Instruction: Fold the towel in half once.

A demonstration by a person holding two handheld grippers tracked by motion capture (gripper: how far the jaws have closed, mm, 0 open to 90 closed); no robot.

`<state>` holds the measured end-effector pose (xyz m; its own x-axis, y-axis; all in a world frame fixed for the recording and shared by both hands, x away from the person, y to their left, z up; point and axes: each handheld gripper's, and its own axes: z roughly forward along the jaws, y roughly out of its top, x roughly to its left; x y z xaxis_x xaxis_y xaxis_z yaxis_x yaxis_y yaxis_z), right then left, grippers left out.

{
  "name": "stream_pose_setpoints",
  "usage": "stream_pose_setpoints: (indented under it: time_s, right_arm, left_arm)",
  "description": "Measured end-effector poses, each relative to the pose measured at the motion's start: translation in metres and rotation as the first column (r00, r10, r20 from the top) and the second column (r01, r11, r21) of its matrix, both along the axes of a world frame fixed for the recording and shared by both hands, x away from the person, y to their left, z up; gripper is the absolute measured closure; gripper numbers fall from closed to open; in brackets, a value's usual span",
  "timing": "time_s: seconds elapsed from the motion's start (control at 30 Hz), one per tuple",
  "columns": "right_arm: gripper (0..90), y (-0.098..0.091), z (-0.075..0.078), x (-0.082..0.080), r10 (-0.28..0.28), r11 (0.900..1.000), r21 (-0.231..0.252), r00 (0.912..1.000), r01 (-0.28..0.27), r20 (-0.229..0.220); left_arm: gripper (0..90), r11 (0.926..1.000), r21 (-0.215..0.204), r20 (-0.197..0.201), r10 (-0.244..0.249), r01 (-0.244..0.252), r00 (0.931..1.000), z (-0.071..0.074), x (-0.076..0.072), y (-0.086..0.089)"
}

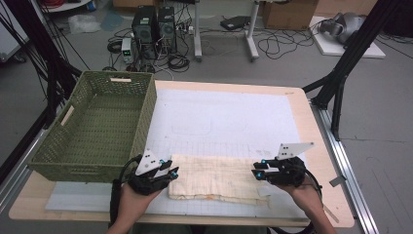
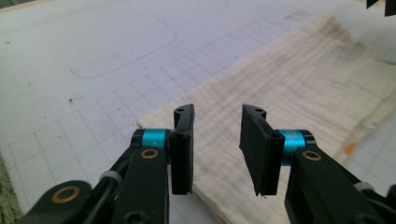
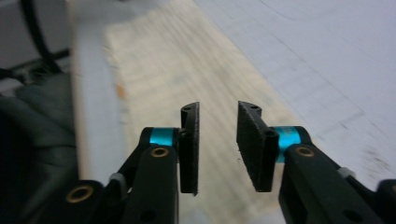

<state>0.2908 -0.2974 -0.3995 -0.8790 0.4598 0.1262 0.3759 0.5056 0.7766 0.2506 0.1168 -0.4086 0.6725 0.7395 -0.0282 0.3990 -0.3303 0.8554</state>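
At the near edge of the tabletop [image 1: 302, 105], left hand-held gripper [image 1: 171, 171] at the left end of the cloth [image 1: 216, 178], right hand-held gripper [image 1: 256, 170] at its right end. Both with jaws parted and nothing between them: plain gap in the left gripper view [image 2: 215, 144] and in the right gripper view [image 3: 218, 144], cloth lying below and beyond the pads, not pinched.

Cloth folded into a long flat band, lying along the near side of the white gridded mat [image 1: 219, 117], just right of the green basket [image 1: 141, 117]. Judged from this: a fold looks done and the cloth let go, since the layers sit stacked and both hands hover at the ends. Left to do, at a guess: another fold across the length, or a lift into the basket, which holds no cloth.

High view alone gives the whole layout, basket beside cloth and both hands together. Left gripper view adds the cloth's weave, a corner of it under the pads [image 2: 182, 140], faint stains and a small orange mark at its near edge. Right gripper view blurred, yet showing the cloth's full run away from the jaws and a dark sleeve or lap at its left
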Motion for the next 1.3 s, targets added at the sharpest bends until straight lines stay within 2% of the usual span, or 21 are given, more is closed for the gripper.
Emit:
stream_pose_setpoints:
  time_s: [0.1, 0.13, 0.23, 0.33, 0.4, 0.57, 0.6, 0.67, 0.77, 0.8, 0.87, 0.97, 1.13, 1.17, 1.3]
  right_arm:
    - [63.3, -0.003, -0.010, 0.017, -0.056, 0.9980, -0.032, 0.9981, 0.055, -0.027]
    - [63.2, -0.005, -0.013, 0.023, -0.070, 0.9969, -0.038, 0.9972, 0.069, -0.027]
    - [61.2, -0.008, -0.019, 0.035, -0.114, 0.9931, -0.029, 0.9929, 0.113, -0.035]
    - [60.2, -0.009, -0.026, 0.044, -0.137, 0.9897, -0.048, 0.9892, 0.135, -0.052]
    - [60.0, -0.010, -0.031, 0.049, -0.148, 0.9881, -0.055, 0.9853, 0.143, -0.085]
    - [62.1, -0.012, -0.043, 0.049, -0.137, 0.9894, -0.066, 0.9828, 0.129, -0.124]
    - [64.4, -0.012, -0.044, 0.047, -0.146, 0.9885, -0.057, 0.9827, 0.140, -0.114]
    - [70.4, -0.014, -0.046, 0.045, -0.128, 0.9915, -0.040, 0.9833, 0.124, -0.129]
    - [82.4, -0.013, -0.046, 0.043, -0.103, 0.9941, -0.046, 0.9870, 0.098, -0.123]
    - [84.3, -0.013, -0.045, 0.042, -0.097, 0.9946, -0.048, 0.9874, 0.092, -0.125]
    - [85.4, -0.013, -0.044, 0.042, -0.096, 0.9943, -0.057, 0.9888, 0.090, -0.115]
    - [85.9, -0.017, -0.042, 0.042, -0.118, 0.9915, -0.066, 0.9876, 0.112, -0.103]
    - [85.9, -0.031, -0.034, 0.046, -0.164, 0.9852, -0.064, 0.9829, 0.159, -0.083]
    - [85.9, -0.034, -0.032, 0.047, -0.172, 0.9837, -0.066, 0.9816, 0.167, -0.083]
    - [85.9, -0.042, -0.025, 0.052, -0.192, 0.9801, -0.065, 0.9791, 0.188, -0.068]
  left_arm:
    - [64.9, 0.9995, 0.019, -0.004, 0.026, -0.026, 0.9996, -0.007, 0.012, -0.006]
    - [64.9, 0.9992, 0.021, -0.017, 0.036, -0.035, 0.9992, -0.010, 0.016, -0.007]
    - [64.6, 0.9967, 0.042, -0.036, 0.070, -0.069, 0.9969, -0.018, 0.028, -0.013]
    - [63.3, 0.9908, 0.082, -0.043, 0.112, -0.108, 0.9928, -0.024, 0.038, -0.016]
    - [62.2, 0.9880, 0.086, -0.074, 0.135, -0.129, 0.9881, -0.028, 0.043, -0.016]
    - [60.2, 0.9770, 0.128, -0.086, 0.182, -0.170, 0.9795, -0.035, 0.049, -0.014]
    - [60.3, 0.9779, 0.121, -0.096, 0.183, -0.171, 0.9785, -0.037, 0.050, -0.013]
    - [61.9, 0.9816, 0.096, -0.105, 0.174, -0.165, 0.9791, -0.038, 0.051, -0.011]
    - [77.1, 0.9876, 0.097, -0.106, 0.133, -0.123, 0.9854, -0.038, 0.049, -0.013]
    - [81.9, 0.9882, 0.092, -0.109, 0.132, -0.123, 0.9852, -0.038, 0.049, -0.014]
    - [84.9, 0.9894, 0.085, -0.111, 0.127, -0.118, 0.9856, -0.037, 0.049, -0.015]
    - [85.6, 0.9933, 0.037, -0.121, 0.113, -0.110, 0.9861, -0.034, 0.049, -0.018]
    - [85.7, 0.9955, 0.016, -0.091, 0.094, -0.093, 0.9914, -0.026, 0.053, -0.029]
    - [85.7, 0.9949, 0.003, -0.081, 0.101, -0.101, 0.9916, -0.025, 0.054, -0.031]
    - [85.7, 0.9907, -0.007, -0.058, 0.135, -0.136, 0.9891, -0.021, 0.065, -0.038]
